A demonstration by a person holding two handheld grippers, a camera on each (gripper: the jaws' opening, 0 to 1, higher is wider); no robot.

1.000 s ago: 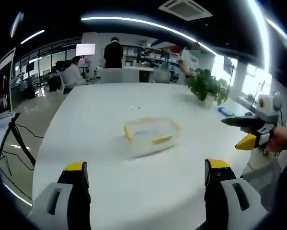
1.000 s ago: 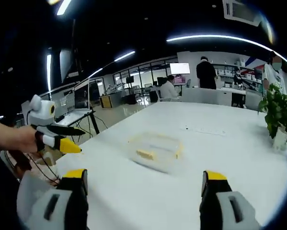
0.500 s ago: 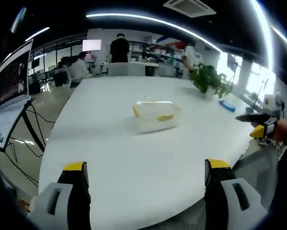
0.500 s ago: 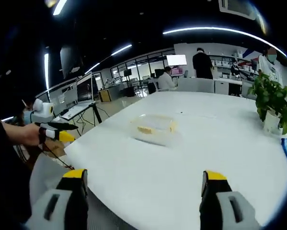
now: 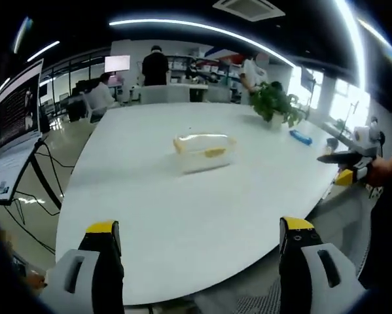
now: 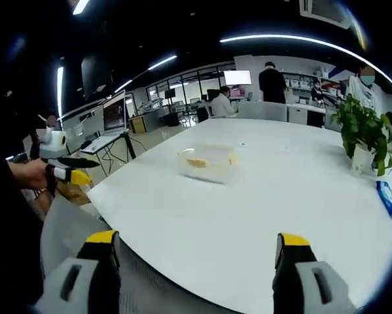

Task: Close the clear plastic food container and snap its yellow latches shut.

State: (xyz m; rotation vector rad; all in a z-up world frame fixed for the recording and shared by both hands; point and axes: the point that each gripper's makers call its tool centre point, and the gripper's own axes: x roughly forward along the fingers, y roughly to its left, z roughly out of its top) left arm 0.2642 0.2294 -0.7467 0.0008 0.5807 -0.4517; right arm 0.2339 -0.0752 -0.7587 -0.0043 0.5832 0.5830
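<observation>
At the near bench edge, the left gripper [image 5: 199, 245] and right gripper [image 6: 196, 252] hang with jaws spread wide and empty; both should probably advance squarely over the clear container [image 5: 204, 151] before pressing its yellow latches [image 5: 214, 152]. Container mid-bench [image 5: 182, 216]; potted plant [image 6: 362, 131] near the far edge, office beyond.

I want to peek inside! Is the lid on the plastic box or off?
On, it looks like. The lid lies flat on top of the clear container, with yellow latches along its sides. It is too far away to tell whether they are snapped.
</observation>
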